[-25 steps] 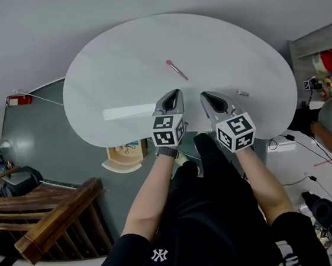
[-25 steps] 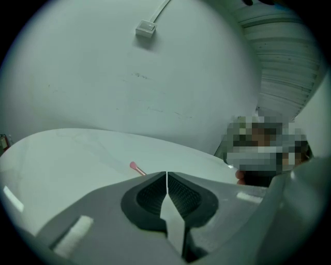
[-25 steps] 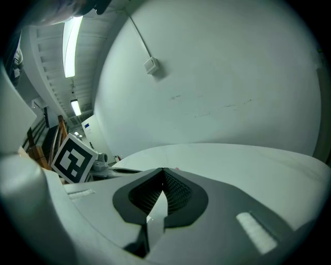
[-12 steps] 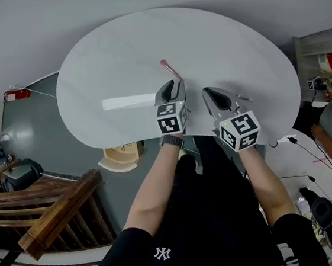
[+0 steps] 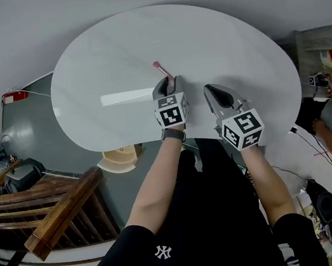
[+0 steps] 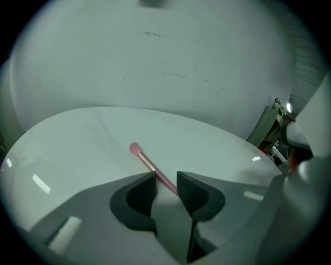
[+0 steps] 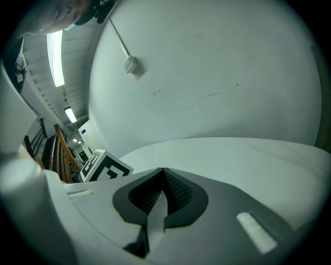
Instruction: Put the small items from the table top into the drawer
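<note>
Pink stick (image 6: 150, 166) at the left gripper (image 6: 166, 178) tips
Left gripper spread, the stick lying on the table (image 5: 116, 57) between its tips; right gripper (image 7: 163, 173) pressed together, empty. Stick looks light, stiff, slim, prone to roll: pinch mid-shaft.

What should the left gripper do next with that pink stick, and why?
Probably close the left gripper on the pink stick. Its jaws stand apart, and the near end of the stick, lying flat on the white table, runs into the gap between them with neither pad seen pressing on it. The right gripper is shut and empty, so it cannot take the stick.
</note>
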